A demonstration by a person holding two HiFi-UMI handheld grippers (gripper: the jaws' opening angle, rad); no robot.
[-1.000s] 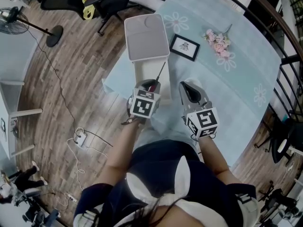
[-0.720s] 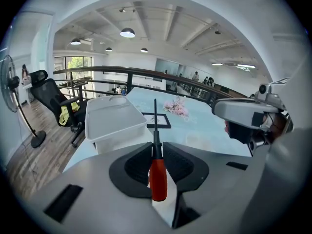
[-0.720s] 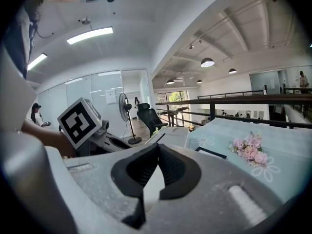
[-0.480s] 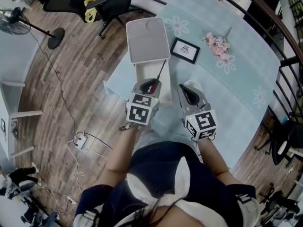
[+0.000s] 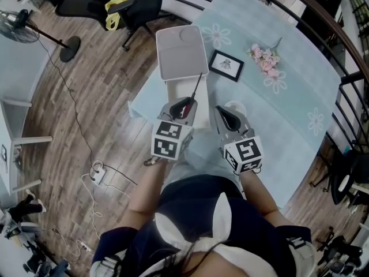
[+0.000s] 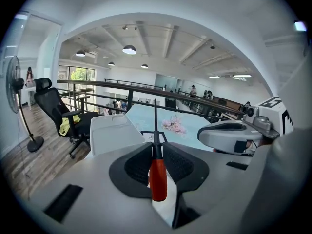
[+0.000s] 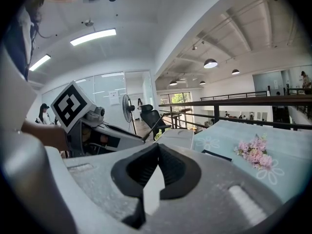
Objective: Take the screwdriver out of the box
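At the near left of the tabletop [image 5: 288, 114], the left gripper [image 5: 183, 103] is shown with its jaws pinching the screwdriver [image 5: 196, 87] where the red handle meets the metal shaft. The step in hand is judged to be the lifting-out. The tool is held over the white box [image 5: 173, 89], whose hinged lid [image 5: 180, 51] is thrown back, and the shaft slants up and away from the jaws toward that lid. Whether the tip is fully clear of the box rim cannot be settled from the head view. In the right gripper view the shaft [image 7: 153, 127] is seen in free air beside the lid, so clearance is judged likely.

The next move is judged to call for the tool to be carried sideways off the box and laid on a bare patch of tabletop. A firm pinch would be needed, since the long shaft could pivot between the pads. In the left gripper view the red handle [image 6: 157, 177] lies on the camera side of the pads, and the shaft runs forward from between them, centred.

To the right, the right gripper [image 5: 225, 112] is held just beside the box, its jaws pressed together on nothing. Farther right, a framed picture [image 5: 225, 64] and a spray of pink flowers [image 5: 264, 55] lie well apart from both grippers.
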